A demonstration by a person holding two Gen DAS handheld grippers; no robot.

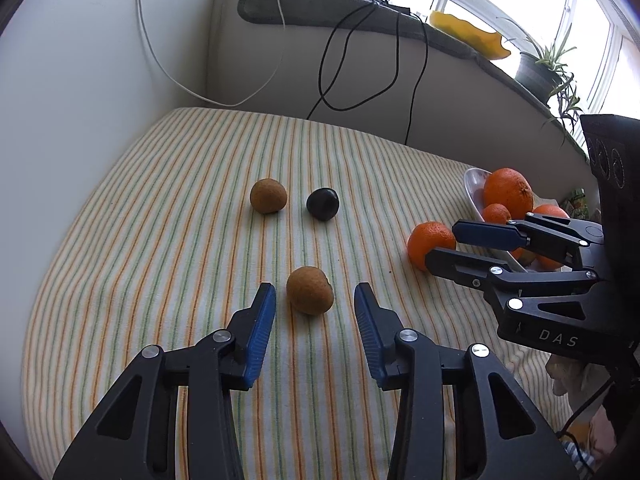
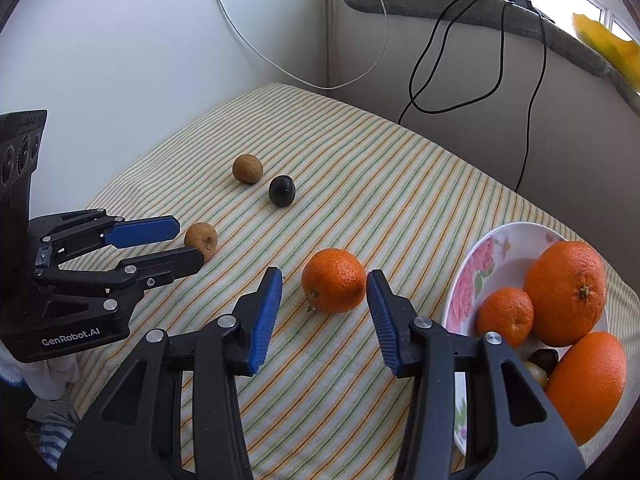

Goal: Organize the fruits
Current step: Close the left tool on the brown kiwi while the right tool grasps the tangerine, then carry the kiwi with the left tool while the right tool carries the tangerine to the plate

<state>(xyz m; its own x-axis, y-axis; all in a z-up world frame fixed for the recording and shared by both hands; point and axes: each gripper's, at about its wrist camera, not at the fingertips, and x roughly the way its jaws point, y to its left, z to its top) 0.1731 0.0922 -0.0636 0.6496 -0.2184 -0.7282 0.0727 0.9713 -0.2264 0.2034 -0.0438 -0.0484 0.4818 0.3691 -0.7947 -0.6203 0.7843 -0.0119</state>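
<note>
A brown round fruit [image 1: 309, 296] lies on the striped cloth [image 1: 160, 220] between the tips of my left gripper [image 1: 314, 294]. A gap shows on each side of it, so that gripper is open. A loose tangerine [image 2: 333, 280] sits between the blue pads of my right gripper [image 2: 324, 278]. The right pad is close against it and the left pad stands clear, so this gripper is open too. A flowered plate [image 2: 472, 280] at the right holds two oranges [image 2: 566, 292], a small tangerine [image 2: 505, 316] and small dark fruits [image 2: 542, 360]. Farther back lie another brown fruit [image 1: 268, 196] and a dark plum [image 1: 323, 204].
White walls close the left and far sides of the cloth. Black cables [image 1: 332, 60] and white cables [image 1: 160, 52] hang down the far wall from a padded sill [image 1: 360, 12]. A potted plant [image 1: 540, 68] and a yellow object [image 1: 472, 32] stand on the sill.
</note>
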